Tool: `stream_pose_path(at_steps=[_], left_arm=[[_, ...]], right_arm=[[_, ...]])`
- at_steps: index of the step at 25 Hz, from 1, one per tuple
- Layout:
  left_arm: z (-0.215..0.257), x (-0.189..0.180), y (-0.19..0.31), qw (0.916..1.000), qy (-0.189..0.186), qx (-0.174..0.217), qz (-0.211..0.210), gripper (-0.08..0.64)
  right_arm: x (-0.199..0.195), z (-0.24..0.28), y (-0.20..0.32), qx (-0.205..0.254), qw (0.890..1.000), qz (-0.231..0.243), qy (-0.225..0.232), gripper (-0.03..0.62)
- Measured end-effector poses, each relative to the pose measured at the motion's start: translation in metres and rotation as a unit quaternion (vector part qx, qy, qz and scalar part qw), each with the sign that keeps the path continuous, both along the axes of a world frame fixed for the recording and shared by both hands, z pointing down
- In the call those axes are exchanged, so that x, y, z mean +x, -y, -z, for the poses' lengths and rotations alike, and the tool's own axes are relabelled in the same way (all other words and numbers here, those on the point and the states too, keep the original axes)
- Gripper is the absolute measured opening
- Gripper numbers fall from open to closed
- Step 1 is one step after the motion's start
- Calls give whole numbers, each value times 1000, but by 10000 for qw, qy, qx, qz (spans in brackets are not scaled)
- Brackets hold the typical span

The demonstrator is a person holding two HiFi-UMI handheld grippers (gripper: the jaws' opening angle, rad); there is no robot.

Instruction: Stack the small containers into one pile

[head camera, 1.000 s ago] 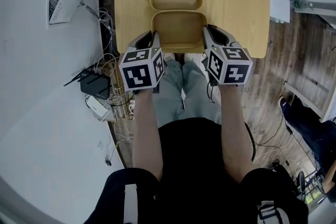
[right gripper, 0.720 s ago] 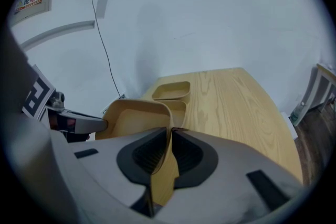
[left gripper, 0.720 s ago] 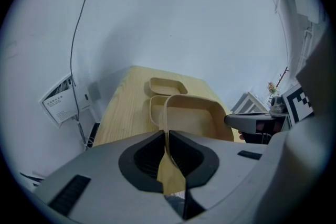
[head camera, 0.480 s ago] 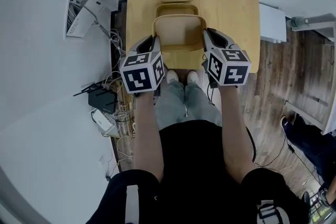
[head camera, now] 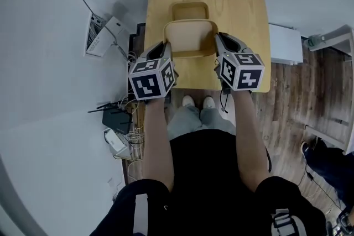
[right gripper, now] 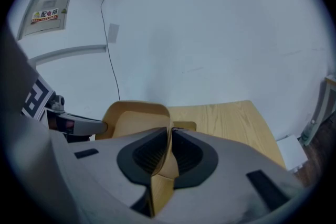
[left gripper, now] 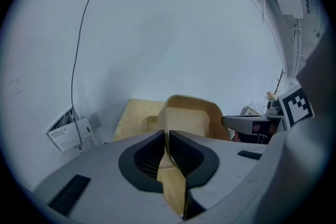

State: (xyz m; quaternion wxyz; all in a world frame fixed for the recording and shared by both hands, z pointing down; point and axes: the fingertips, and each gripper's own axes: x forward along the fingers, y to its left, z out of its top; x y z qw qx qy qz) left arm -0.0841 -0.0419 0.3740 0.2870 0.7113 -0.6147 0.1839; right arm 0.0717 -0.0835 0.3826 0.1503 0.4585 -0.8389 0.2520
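- Head view: the left gripper [head camera: 164,48] and right gripper [head camera: 217,41] hold a tan container [head camera: 189,36] between them above the wooden surface [head camera: 246,19]. A second container [head camera: 189,9] shows beyond it, seemingly resting there.
- Left gripper view: the jaws are clamped on the tan container's side wall.
- Right gripper view: the jaws, which have just been closing, pinch the opposite wall.

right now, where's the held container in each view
Head view: held container in the upper centre, above the table.
Left gripper view: held container at centre, slightly right, its wall running down to the bottom edge.
Right gripper view: held container left of centre, low.
Shared landmark: the wooden table, behind it in the left gripper view and right gripper view too.
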Motion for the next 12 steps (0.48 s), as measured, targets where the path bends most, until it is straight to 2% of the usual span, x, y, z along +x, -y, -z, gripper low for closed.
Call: stream_pose_path(at_steps=[7,12], left_arm=[[17,-2,2,9998,59,150,147,37],[2,0,-4,9998,-28,-38,171,36]], right_arm=[[-3,19,6,163,9996,215,75,31],[-2,5,2,-9,9995,311,30,31]])
